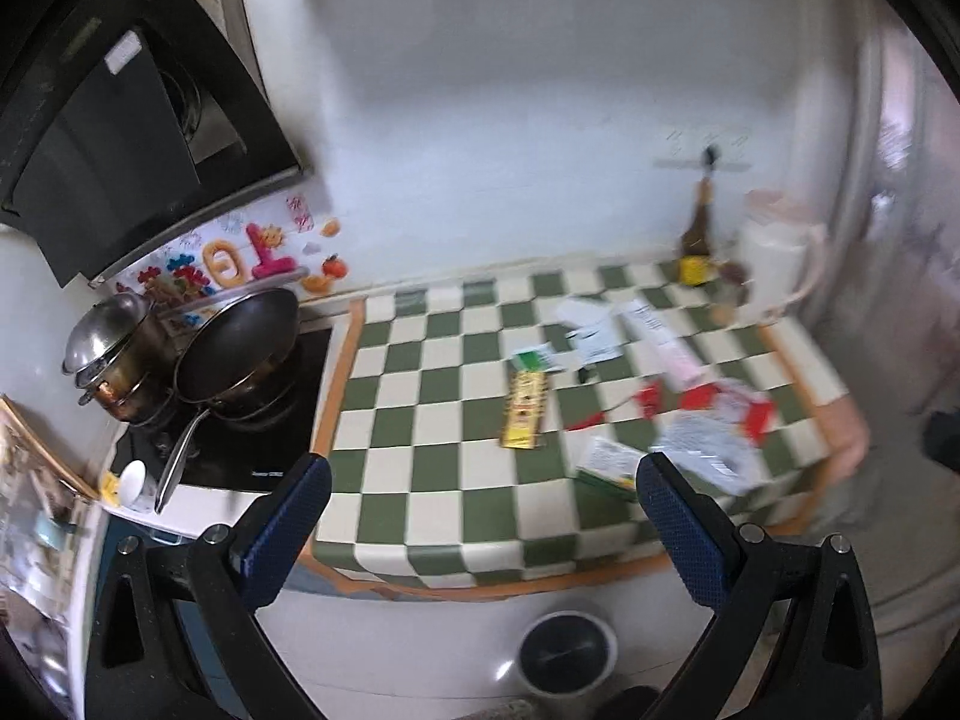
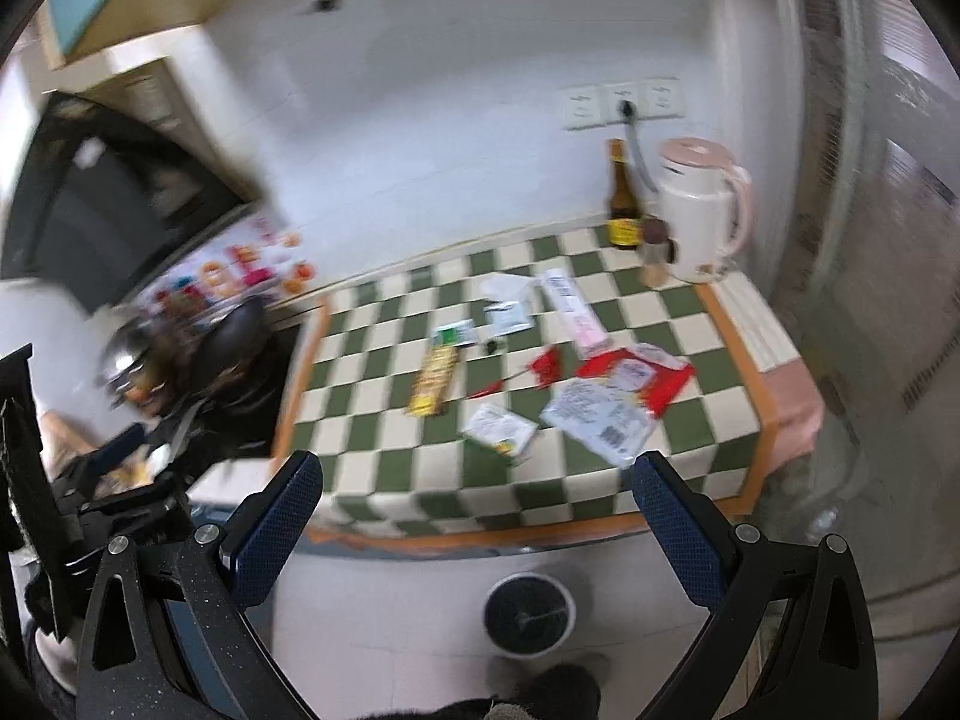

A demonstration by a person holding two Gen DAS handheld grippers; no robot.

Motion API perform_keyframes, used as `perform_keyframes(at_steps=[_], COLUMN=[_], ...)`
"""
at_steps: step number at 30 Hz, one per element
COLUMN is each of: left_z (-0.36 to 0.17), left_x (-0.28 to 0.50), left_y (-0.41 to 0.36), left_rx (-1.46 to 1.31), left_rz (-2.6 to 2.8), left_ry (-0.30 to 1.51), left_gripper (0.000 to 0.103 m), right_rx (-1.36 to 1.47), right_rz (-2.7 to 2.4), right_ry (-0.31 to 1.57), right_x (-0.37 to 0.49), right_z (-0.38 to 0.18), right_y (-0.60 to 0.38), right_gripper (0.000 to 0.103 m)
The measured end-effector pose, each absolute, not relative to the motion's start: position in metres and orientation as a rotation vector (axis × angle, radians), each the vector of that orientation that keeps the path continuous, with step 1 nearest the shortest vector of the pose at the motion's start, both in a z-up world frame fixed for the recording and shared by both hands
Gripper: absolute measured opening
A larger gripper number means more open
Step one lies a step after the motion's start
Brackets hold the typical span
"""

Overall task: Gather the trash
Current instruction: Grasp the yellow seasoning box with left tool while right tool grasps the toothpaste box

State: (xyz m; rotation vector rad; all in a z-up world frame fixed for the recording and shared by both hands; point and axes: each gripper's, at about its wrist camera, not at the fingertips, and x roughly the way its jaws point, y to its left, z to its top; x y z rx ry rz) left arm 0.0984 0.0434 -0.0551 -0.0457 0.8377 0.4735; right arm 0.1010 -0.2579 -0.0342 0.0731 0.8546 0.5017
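Note:
Several pieces of trash lie on the green-and-white checkered counter (image 1: 420, 438): a yellow wrapper (image 1: 525, 411), a red-and-white packet (image 1: 720, 402), a white label sheet (image 1: 705, 450), a small green-edged packet (image 1: 609, 462), white papers (image 1: 591, 330) and a pink strip (image 1: 678, 354). The same trash shows in the right wrist view: the yellow wrapper (image 2: 433, 381), red packet (image 2: 636, 378), label sheet (image 2: 600, 420). My left gripper (image 1: 483, 528) is open and empty, back from the counter's front edge. My right gripper (image 2: 477, 522) is open and empty, also short of the counter (image 2: 384, 372). A round bin (image 1: 567, 651) (image 2: 529, 612) stands on the floor below.
A stove with a black pan (image 1: 240, 348) and a lidded steel pot (image 1: 111, 354) is at the left. A dark bottle (image 2: 621, 204) and a white-pink kettle (image 2: 702, 216) stand at the counter's back right. The left gripper's body (image 2: 90, 480) shows at left in the right wrist view.

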Motion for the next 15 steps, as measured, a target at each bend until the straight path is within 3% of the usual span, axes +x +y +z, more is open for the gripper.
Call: perform_keyframes(at_steps=[8,15], left_z=[-0.176,-0.313], left_x=[0.242,0.342], left_y=[0.102,0.145], left_rx=[-0.066,-0.168], left_rz=[0.451,0.447], left_ry=[1.147,1.467], left_gripper=[0.103,0.102], right_rx=[0.006,-0.094], right_rz=[0.387,0.376], right_ry=[1.012,1.201], right_x=[0.262,0.44], right_z=[-0.105,-0.212], right_y=[-0.199,-0.151], right_gripper=[0.103,0.086])
